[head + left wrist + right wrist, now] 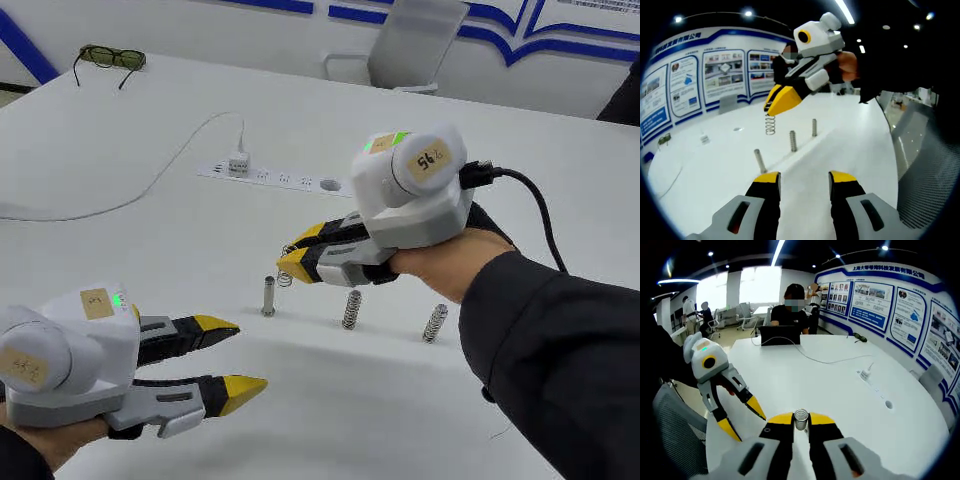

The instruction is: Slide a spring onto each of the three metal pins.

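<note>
Over the white tabletop (120, 150) the left gripper (248, 353) hangs with its jaws spread apart. The right gripper (290, 262) pinches a spring (285, 277) close by the top of the bare pin (268, 296). In the same row, well in from the tabletop's far edge, the middle pin (351, 309) and the end pin (434, 323) already wear springs.

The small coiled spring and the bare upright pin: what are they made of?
The small coiled spring: thin silvery wire, likely steel, glinting on its turns. The bare upright pin: solid-looking grey metal rod, smooth with a dull sheen, probably steel.
</note>
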`<state>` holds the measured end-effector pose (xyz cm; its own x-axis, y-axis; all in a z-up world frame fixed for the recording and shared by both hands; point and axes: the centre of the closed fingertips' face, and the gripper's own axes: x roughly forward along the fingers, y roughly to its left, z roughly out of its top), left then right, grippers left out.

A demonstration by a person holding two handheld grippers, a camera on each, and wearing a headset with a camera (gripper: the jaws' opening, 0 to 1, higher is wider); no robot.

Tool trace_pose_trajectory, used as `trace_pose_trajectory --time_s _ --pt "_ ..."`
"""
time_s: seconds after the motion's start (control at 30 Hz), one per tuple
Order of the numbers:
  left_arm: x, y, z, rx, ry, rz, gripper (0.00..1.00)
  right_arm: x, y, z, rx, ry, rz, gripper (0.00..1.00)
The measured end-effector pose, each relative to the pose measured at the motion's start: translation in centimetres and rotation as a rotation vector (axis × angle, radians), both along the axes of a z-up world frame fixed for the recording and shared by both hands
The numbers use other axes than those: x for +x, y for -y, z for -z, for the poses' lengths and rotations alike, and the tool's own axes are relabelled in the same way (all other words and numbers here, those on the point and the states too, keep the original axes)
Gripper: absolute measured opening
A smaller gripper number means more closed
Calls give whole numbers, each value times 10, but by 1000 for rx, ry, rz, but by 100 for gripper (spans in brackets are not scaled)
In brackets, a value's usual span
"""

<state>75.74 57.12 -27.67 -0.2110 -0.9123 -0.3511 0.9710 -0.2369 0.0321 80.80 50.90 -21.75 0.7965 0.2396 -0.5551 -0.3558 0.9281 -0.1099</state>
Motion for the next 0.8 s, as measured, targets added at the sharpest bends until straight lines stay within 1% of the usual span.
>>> trace_pose_trajectory --time_s 0.17,0.33,0.53,0.6,0.8 --pt "3 -1 1 4 0 -6 39 13 7 5 8 2 18 12" --pt "5 -2 3 7 -4 -10 39 24 13 16 22 -17 40 12" --pt "9 -4 8 15 -12 -19 39 30 15 29 42 -40 47 12" --pt "10 -4 10 18 -14 -22 39 31 15 32 41 -44 50 12" --pt "13 -4 13 22 -20 -24 38 34 18 36 57 -47 58 12"
